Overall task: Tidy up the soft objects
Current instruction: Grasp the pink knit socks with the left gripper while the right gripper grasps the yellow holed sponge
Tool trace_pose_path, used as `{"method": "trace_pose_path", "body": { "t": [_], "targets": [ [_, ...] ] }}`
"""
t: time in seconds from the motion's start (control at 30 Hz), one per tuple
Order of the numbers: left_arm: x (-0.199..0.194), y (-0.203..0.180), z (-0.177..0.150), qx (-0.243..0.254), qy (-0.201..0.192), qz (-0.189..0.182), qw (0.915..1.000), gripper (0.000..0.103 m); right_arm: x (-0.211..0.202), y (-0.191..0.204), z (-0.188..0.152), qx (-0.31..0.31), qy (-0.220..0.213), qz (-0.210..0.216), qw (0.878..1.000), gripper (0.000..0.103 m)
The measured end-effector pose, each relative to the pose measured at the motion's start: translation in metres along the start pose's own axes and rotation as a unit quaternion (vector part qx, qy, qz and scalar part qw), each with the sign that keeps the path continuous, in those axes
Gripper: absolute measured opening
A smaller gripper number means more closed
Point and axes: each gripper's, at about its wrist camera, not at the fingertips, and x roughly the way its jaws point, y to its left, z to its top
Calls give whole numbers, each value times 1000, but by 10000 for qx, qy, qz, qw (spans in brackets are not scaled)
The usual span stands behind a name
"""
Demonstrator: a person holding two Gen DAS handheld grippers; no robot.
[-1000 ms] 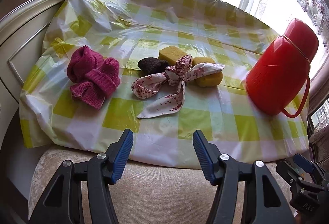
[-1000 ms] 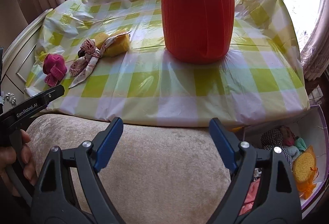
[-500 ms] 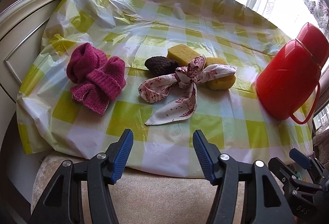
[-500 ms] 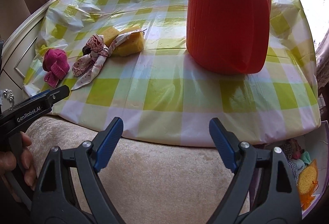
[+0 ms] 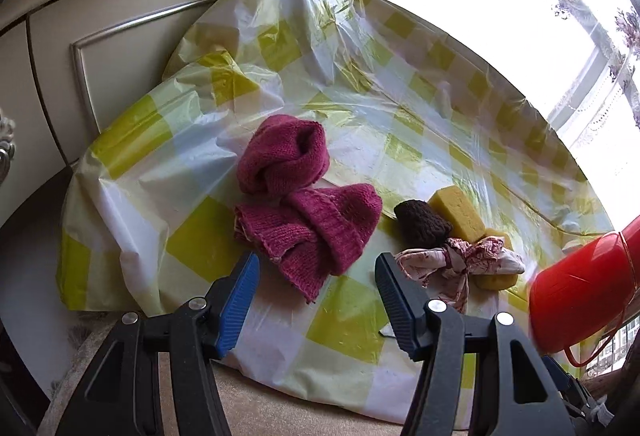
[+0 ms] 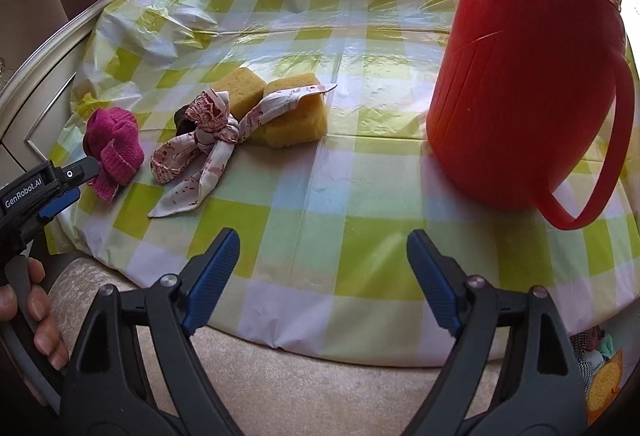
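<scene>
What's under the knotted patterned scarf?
One end of the knotted scarf drapes over a yellow sponge; a second sponge and a dark brown knit piece sit behind. Anything beneath the knot is hidden.

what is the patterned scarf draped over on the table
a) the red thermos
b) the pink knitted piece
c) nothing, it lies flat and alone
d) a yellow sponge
d: in the right wrist view one tail of the knotted scarf runs up and across the top of the nearer yellow sponge, well clear of the red thermos and the pink knitted piece.
</scene>
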Motion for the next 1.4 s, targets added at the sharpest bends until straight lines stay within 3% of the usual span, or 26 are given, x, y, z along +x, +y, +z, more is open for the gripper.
{"method": "trace_pose_path", "body": {
  "t": [0.2, 0.33, 0.47, 0.57, 0.67, 0.8, 1.03, 1.13, 1.27, 1.4],
  "targets": [
    [19, -8, 8, 142, 149, -39, 9998, 61, 32, 7, 23, 27, 110, -19, 9999, 87],
    [35, -14, 11, 201, 231, 74, 9995, 73, 50, 11, 39, -14, 113, -77, 9999, 87],
    [49, -15, 13, 224, 295, 89, 9993, 72, 66, 16, 52, -93, 75, -76, 9999, 87],
    [55, -17, 11, 303, 323, 115, 9990, 64, 77, 21, 59, -190, 40, -131, 9997, 87],
    [56, -20, 10, 367, 301, 65, 9989, 48, 86, 24, 64, -311, -24, -234, 9992, 87],
    [57, -20, 9, 373, 303, -35, 9988, 35, 90, 26, 63, -409, -38, -363, 9985, 74],
    [51, -18, 6, 355, 233, -126, 9990, 31, 80, 25, 56, -472, -69, -252, 9985, 70],
    [50, -18, 6, 366, 227, -149, 9990, 31, 76, 23, 56, -429, -88, -315, 9985, 78],
    [48, -16, 5, 363, 220, -159, 9990, 31, 80, 21, 54, -473, 90, -571, 9972, 78],
    [48, -16, 5, 365, 212, -162, 9990, 31, 81, 23, 59, -575, -31, -573, 9967, 78]
  ]
}}
